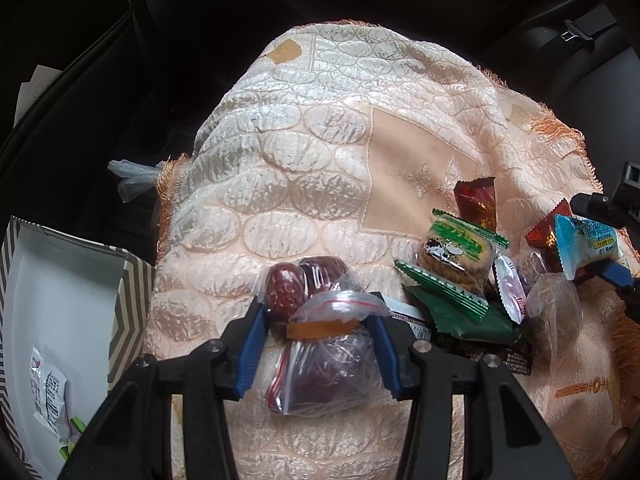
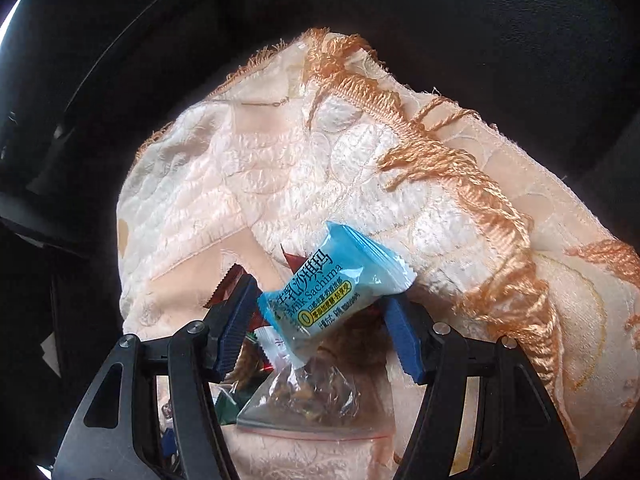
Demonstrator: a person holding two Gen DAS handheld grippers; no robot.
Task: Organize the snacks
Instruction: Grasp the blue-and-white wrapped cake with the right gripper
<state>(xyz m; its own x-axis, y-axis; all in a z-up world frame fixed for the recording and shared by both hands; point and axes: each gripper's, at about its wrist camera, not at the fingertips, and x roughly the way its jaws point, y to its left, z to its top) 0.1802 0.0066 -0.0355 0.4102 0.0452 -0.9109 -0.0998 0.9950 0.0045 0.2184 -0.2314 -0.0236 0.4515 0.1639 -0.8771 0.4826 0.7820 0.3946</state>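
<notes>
My left gripper (image 1: 316, 312) straddles a clear zip bag of red dates (image 1: 320, 344) tied with an orange band; its blue pads touch the bag's sides. My right gripper (image 2: 320, 300) holds a blue Milk Sachima packet (image 2: 332, 280) between its pads, above a clear bag of brown snacks (image 2: 312, 396); the packet also shows in the left wrist view (image 1: 588, 244). A green cookie pack (image 1: 456, 256), red candy wrappers (image 1: 478, 200) and other packets lie in a pile on the peach quilted cloth (image 1: 312, 168).
A chevron-patterned box (image 1: 60, 304) with white inside stands at the left and holds a white packet (image 1: 48, 392). The cloth has orange fringe (image 2: 460, 160) at its edges. Dark car interior surrounds it. A plastic bag tip (image 1: 132, 178) pokes out at the left.
</notes>
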